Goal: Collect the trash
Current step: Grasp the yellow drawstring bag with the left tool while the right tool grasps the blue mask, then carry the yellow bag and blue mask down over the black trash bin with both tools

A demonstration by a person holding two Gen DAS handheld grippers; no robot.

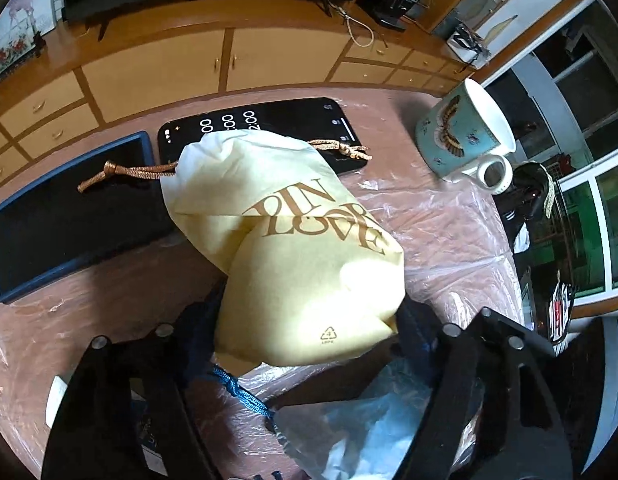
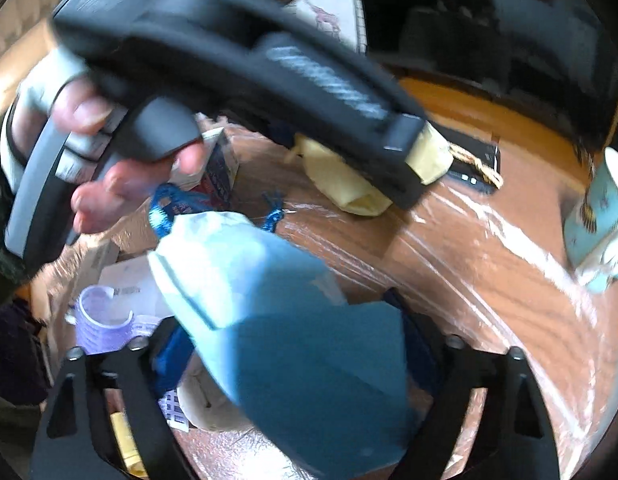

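My left gripper (image 1: pixel 309 320) is shut on a cream drawstring bag (image 1: pixel 293 248) printed "IN LOVE", with gold cords, held above the table. The bag also shows in the right wrist view (image 2: pixel 349 184), between the left gripper's fingers (image 2: pixel 397 184). My right gripper (image 2: pixel 293 344) is shut on a light blue drawstring bag (image 2: pixel 285 312) with a blue cord (image 2: pixel 165 208). That blue bag also shows at the bottom of the left wrist view (image 1: pixel 361 424). The right wrist view is blurred.
A phone showing a timer (image 1: pixel 269 124) and a dark tablet (image 1: pixel 69 220) lie on the plastic-covered table (image 1: pixel 449 232). A teal mug (image 1: pixel 465 136) stands at the right. A small carton (image 2: pixel 217 172), a purple roll (image 2: pixel 101 320) and papers sit at the left.
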